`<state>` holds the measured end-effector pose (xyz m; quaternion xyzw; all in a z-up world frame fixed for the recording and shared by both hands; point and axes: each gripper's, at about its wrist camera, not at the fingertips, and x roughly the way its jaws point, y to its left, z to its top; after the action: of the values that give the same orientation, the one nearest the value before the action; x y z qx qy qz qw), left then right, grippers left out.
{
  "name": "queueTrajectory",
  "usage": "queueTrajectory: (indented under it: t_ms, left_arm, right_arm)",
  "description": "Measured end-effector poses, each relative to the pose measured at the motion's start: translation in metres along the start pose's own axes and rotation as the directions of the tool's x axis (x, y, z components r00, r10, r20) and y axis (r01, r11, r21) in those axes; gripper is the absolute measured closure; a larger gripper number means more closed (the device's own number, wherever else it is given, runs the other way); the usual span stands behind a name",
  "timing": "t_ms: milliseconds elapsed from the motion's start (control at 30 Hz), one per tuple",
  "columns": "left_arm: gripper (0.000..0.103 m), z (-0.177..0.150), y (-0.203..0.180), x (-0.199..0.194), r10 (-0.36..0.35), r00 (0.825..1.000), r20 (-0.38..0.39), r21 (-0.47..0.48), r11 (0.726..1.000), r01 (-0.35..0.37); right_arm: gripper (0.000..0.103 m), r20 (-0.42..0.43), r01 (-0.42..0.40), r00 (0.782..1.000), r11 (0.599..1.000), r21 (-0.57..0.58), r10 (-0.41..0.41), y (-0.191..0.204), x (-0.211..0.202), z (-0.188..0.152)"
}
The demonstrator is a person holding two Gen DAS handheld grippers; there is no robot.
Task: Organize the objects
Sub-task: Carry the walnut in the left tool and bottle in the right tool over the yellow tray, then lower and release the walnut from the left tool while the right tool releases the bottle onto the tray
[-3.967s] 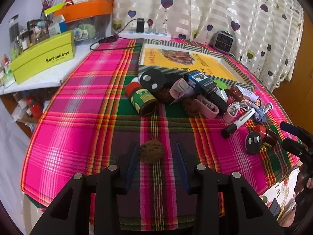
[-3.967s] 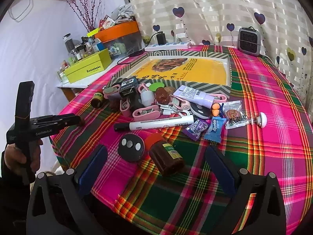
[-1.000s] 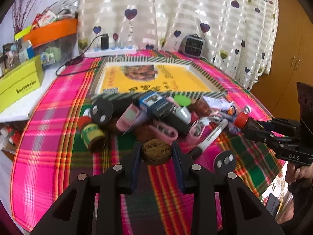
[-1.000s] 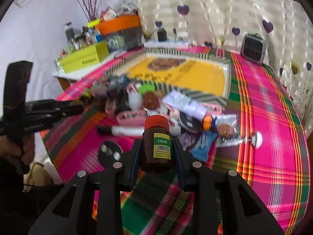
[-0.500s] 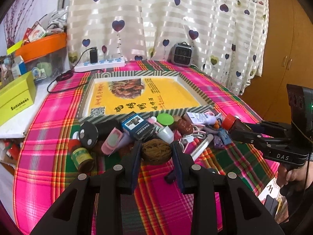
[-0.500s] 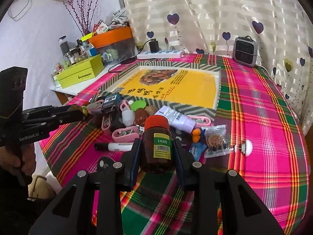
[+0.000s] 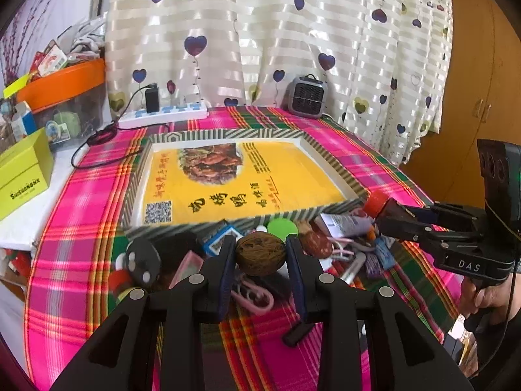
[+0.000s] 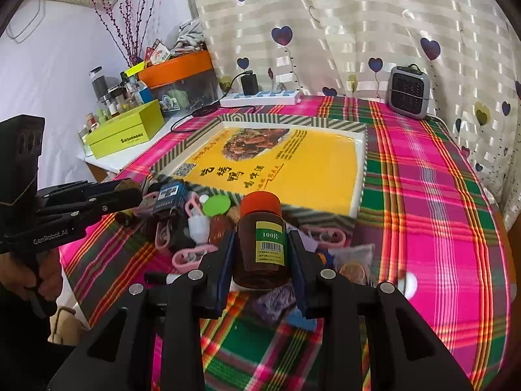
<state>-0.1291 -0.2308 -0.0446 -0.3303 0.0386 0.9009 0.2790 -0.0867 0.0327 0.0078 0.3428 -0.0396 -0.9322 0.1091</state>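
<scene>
The left gripper [image 7: 260, 254] clamps a walnut [image 7: 260, 253]. The right gripper [image 8: 260, 254] grips a brown bottle [image 8: 261, 244], both held above the clutter, likely bound for the yellow tray [image 7: 302, 140].

pink-green plaid tablecloth [image 8: 423, 195], yellow tray [image 8: 325, 169]

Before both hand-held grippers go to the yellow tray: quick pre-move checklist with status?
1. Left hand-held gripper grip on walnut: ok, pads press both sides.
2. Right hand-held gripper grip on brown bottle: ok, clamped upright, red cap on.
3. Both loads lifted clear of the pile: ok.
4. Tray floor free for drop: ok, nothing lies in it.
5. The two hand-held grippers apart from each other: ok, a clear gap in both views.
6. Bottle's bottom edge seated between pads: cannot tell, hidden by fingers.
</scene>
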Motion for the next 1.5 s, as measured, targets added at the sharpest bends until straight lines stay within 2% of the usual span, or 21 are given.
queueTrajectory:
  t_ms: [1033, 1500]
  left_arm:
    - [0.074, 0.066, 0.016, 0.08, 0.018, 0.999, -0.041, -0.011, 1.0, -0.019]
    - [0.074, 0.087, 0.028, 0.126, 0.001, 0.994, -0.106, -0.022, 1.0, -0.003]
  right_arm:
    - [0.089, -0.051, -0.003, 0.999, 0.999, -0.038, 0.001, -0.011, 0.077, 0.068]
    - [0.089, -0.142, 0.003, 0.99, 0.999, -0.051, -0.01, -0.015, 0.129, 0.092]
